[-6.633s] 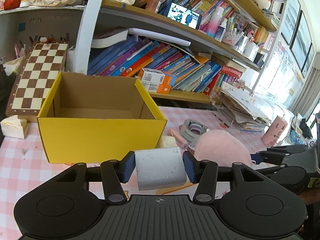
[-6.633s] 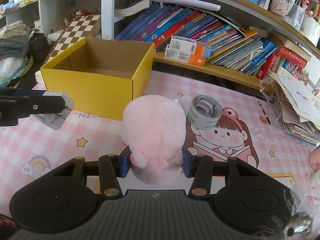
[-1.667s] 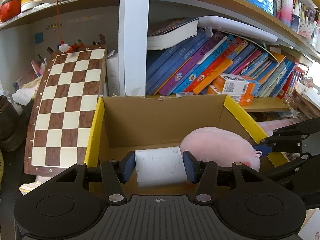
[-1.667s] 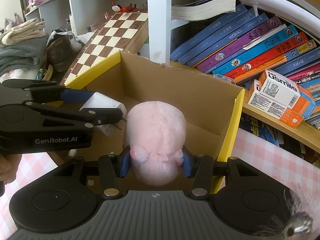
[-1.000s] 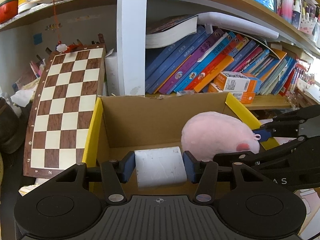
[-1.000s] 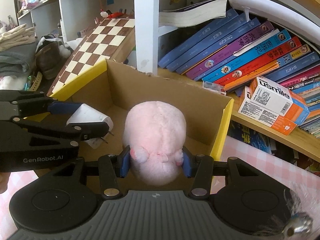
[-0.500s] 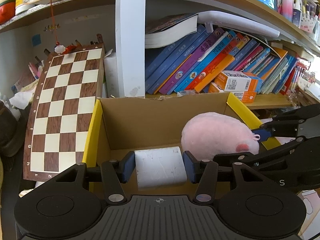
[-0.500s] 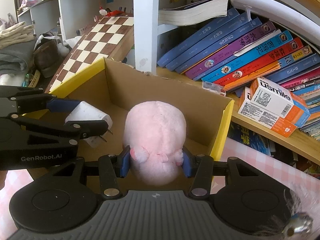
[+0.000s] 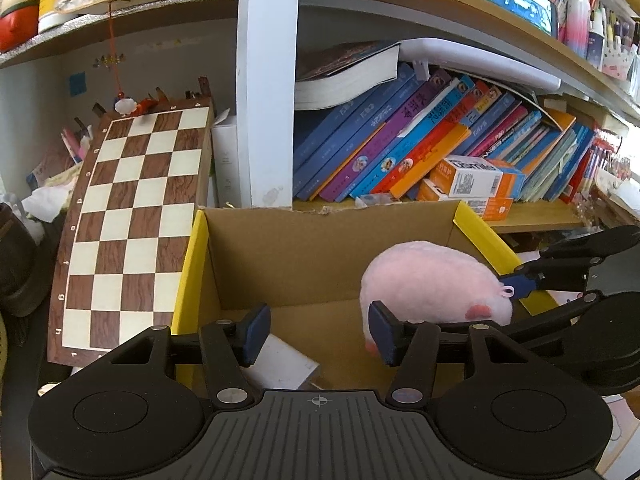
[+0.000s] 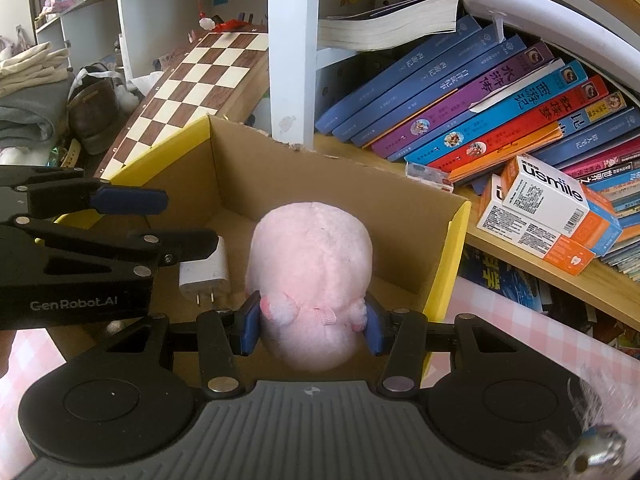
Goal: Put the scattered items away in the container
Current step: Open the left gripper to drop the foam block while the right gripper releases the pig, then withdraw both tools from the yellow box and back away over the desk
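Right wrist view puts the pink plush toy [image 10: 310, 276] dead centre, low in the frame, its rear end pinched between the blue pads of the right gripper [image 10: 310, 322]; the toy's long axis runs straight ahead along the fingers, its far end reaching over the open yellow box [image 10: 448, 264], so the way down into the box lies directly beneath and slightly forward of that gripper; whether the toy already touches the cardboard floor cannot be told; just left of the toy, the white charger [image 10: 205, 270] lies flat on the box floor, prongs toward the bottom of the frame; above it at left of frame hangs the left gripper [image 10: 160, 220], fingers spread with nothing between them; left wrist view agrees: the left gripper [image 9: 316, 332] stands wide open at lower centre, the charger [image 9: 280, 362] resting on the floor below its left finger, the toy [image 9: 432, 284] to the right, the right gripper [image 9: 516, 304] reaching in from the right edge; behind the box lean a chessboard [image 9: 132, 224] and a row of books [image 9: 400, 148]
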A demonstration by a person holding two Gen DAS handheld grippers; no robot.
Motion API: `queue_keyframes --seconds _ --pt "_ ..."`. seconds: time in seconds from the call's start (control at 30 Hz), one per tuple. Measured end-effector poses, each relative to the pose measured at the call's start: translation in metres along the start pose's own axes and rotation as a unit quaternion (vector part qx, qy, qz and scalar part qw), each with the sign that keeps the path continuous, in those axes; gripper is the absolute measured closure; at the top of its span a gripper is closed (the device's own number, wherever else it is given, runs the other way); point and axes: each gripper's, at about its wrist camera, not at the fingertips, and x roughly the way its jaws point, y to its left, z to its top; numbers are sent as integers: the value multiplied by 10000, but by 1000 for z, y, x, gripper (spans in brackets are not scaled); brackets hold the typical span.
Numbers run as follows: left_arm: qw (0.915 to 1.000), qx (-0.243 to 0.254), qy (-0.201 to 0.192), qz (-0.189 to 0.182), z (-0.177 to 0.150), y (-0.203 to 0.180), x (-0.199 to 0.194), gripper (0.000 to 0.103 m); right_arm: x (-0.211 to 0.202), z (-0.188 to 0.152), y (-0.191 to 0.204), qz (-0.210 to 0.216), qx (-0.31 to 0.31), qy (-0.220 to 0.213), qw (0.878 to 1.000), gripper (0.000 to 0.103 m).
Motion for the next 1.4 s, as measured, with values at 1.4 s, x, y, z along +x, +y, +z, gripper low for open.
queue_keyframes --seconds 1.4 --pt "9975 255 -655 93 4 -26 -111 38 -112 -13 20 -368 2 -772 9963 44"
